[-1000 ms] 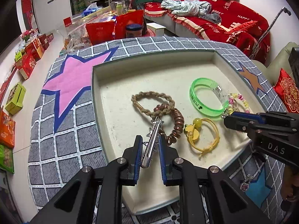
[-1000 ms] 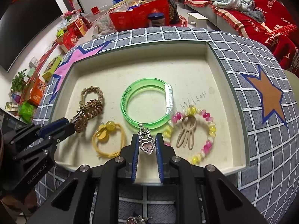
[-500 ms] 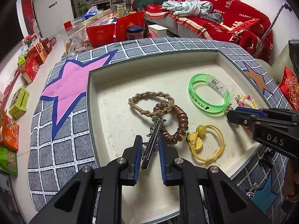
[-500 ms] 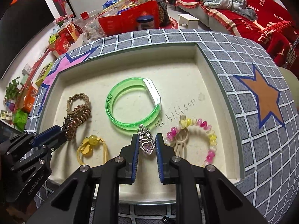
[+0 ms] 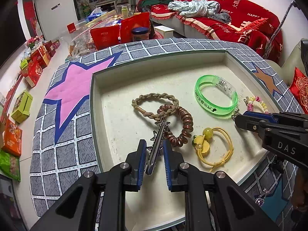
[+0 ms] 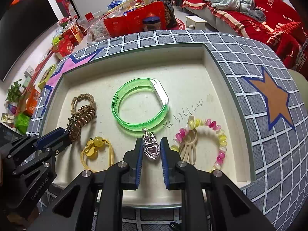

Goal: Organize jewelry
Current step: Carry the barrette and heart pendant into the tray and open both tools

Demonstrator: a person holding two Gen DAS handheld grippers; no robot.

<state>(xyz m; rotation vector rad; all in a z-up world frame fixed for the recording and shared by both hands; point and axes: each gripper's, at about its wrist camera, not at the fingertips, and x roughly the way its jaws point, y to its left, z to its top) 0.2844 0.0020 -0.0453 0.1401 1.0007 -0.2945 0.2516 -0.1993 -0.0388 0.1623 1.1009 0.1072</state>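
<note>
Silver star clip [image 5: 156,144] pinched by left gripper [image 5: 154,158] at lower centre. Heart pendant [image 6: 152,150] pinched by right gripper [image 6: 151,156], below green bangle [image 6: 140,106], over tray [image 6: 217,65].

In the tray [image 6: 227,73] we find the bangle [image 6: 140,105] at the middle. Left of it lies the braided loop [image 6: 82,100], with the coil tie [image 6: 81,123] overlapping its near side. The cord tie [image 6: 98,150] lies nearer us than the coil. Right of the bangle sits the bead bracelet [image 6: 209,140], with a clip [image 6: 189,146] inside its left edge. The tray rests on the cloth-covered worktop [image 6: 269,134]; behind it stand bags [image 6: 134,21], with a sofa [image 6: 269,19] to their right.
</note>
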